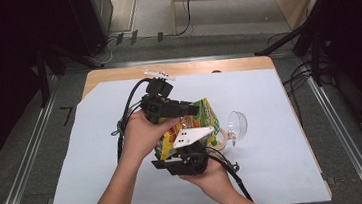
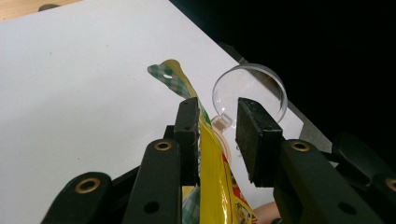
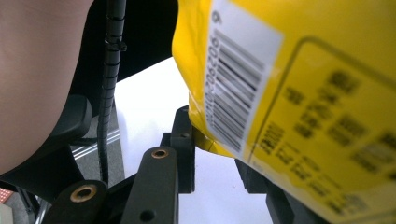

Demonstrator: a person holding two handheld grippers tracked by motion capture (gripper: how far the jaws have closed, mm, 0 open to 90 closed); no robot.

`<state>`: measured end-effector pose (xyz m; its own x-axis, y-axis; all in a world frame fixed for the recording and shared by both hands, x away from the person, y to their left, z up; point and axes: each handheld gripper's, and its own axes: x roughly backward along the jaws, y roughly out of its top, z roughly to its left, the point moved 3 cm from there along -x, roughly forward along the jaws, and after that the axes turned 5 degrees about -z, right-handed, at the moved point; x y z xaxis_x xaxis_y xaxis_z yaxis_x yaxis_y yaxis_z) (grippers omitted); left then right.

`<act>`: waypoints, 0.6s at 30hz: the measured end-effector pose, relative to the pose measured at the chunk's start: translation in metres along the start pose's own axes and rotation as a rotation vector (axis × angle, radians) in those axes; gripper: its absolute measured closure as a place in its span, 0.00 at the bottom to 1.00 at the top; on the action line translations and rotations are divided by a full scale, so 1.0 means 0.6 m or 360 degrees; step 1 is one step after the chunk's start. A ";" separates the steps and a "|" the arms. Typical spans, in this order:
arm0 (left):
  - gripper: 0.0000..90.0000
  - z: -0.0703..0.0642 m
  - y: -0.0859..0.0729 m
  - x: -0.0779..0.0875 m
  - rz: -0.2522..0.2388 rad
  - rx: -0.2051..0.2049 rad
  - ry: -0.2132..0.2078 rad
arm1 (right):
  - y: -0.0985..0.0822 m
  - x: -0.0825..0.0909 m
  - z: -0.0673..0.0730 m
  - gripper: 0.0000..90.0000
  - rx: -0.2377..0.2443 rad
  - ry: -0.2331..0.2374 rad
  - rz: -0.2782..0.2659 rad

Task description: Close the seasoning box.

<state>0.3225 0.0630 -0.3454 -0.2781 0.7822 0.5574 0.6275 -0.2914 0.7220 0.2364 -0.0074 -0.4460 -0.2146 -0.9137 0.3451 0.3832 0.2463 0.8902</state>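
Note:
A yellow snack bag (image 1: 198, 123) with a green checked top stands between the two grippers at the middle of the table. My left gripper (image 1: 194, 109) reaches in from the left over its top. In the left gripper view the bag's sealed top edge (image 2: 205, 140) lies against one pad, with a clear gap to the other pad, so my left gripper (image 2: 215, 135) is open. My right gripper (image 1: 199, 149) comes up from below. Its jaws (image 3: 215, 154) sit on either side of the bag's barcode corner (image 3: 233, 93), which spans the gap between them.
A clear plastic cup (image 1: 238, 125) lies on its side just right of the bag, next to a beige ring-shaped piece (image 1: 220, 139). It also shows beyond the left jaws as a clear cup (image 2: 252, 88). A white sheet (image 1: 99, 160) covers the wooden table. Cables trail from both grippers.

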 end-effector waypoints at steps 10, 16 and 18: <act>0.78 -0.003 -0.001 -0.002 0.0004 -0.0008 0.0010 | -0.002 -0.001 -0.001 0.80 -0.0006 -0.0001 -0.0003; 0.77 -0.018 0.001 0.000 0.0001 -0.0061 0.0036 | -0.003 -0.001 0.000 0.81 -0.0008 0.0004 -0.0022; 0.77 -0.020 0.001 -0.001 -0.0003 -0.0067 0.0040 | -0.003 -0.001 -0.001 0.81 -0.0008 0.0003 -0.0019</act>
<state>0.3141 0.0560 -0.3405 -0.2981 0.7688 0.5658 0.5957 -0.3133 0.7396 0.2364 -0.0078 -0.4478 -0.2172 -0.9172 0.3339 0.3850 0.2338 0.8928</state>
